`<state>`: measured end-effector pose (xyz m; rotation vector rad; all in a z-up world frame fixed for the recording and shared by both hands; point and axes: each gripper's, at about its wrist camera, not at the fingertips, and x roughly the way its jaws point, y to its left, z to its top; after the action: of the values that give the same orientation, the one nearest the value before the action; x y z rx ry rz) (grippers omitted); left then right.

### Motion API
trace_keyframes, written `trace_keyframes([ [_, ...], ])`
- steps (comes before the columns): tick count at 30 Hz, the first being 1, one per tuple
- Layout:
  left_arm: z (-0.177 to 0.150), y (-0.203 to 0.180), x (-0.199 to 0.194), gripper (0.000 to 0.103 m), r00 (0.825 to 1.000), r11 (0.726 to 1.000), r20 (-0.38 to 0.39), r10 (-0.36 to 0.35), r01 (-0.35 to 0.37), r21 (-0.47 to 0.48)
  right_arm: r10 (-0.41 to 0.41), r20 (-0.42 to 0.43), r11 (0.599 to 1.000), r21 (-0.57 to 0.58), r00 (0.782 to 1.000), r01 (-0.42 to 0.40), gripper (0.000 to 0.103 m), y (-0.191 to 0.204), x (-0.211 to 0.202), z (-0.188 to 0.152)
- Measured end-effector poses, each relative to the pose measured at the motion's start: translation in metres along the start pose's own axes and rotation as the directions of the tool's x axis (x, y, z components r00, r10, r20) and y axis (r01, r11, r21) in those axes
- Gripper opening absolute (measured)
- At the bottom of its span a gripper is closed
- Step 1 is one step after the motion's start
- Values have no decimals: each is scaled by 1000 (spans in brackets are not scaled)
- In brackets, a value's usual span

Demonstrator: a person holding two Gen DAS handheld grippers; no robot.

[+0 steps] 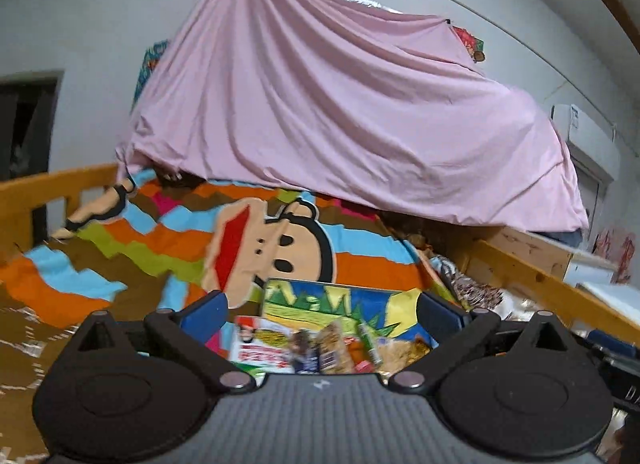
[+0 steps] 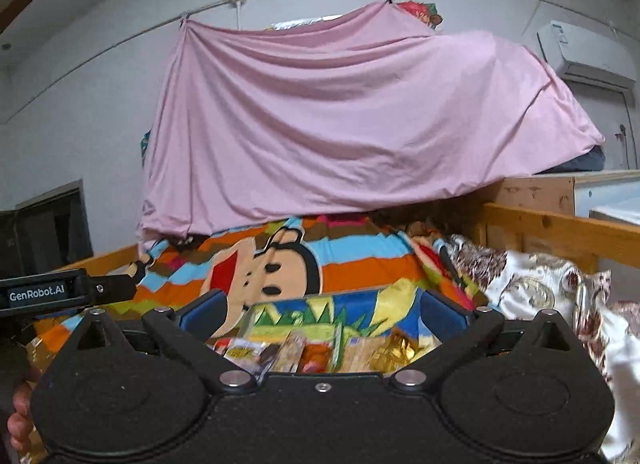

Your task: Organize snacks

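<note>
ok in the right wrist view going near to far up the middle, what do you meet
right tool, open with nothing between its fingers → pile of snack packets → colourful box → striped cartoon monkey blanket → hanging pink sheet → white wall

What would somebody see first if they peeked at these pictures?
First, the big pink sheet hanging from a line across the wall and draping down over the far end of the bed. Next, the stripy blanket spread under it, with a cartoon monkey face in the middle. Closest, between the open left claw, a pile of snack packets sits in a colourful box.
</note>
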<state>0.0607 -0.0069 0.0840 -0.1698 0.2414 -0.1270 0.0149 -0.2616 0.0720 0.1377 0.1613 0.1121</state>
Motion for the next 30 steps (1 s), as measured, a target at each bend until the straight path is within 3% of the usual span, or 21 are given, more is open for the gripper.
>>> trace_keyframes([
  [5, -13, 10, -28, 102, 1000, 999, -11, 24, -24, 45, 2, -51, 1000, -27, 999, -3, 102, 12, -16, -14],
  [15, -53, 39, -70, 103, 995, 998, -79, 54, -52, 27, 26, -115, 997, -66, 993, -34, 102, 31, -49, -35],
  [30, -81, 60, -75, 103, 972, 995, -210, 101, -105, -5, 9, -219, 993, -110, 976, -34, 102, 45, -53, -55],
])
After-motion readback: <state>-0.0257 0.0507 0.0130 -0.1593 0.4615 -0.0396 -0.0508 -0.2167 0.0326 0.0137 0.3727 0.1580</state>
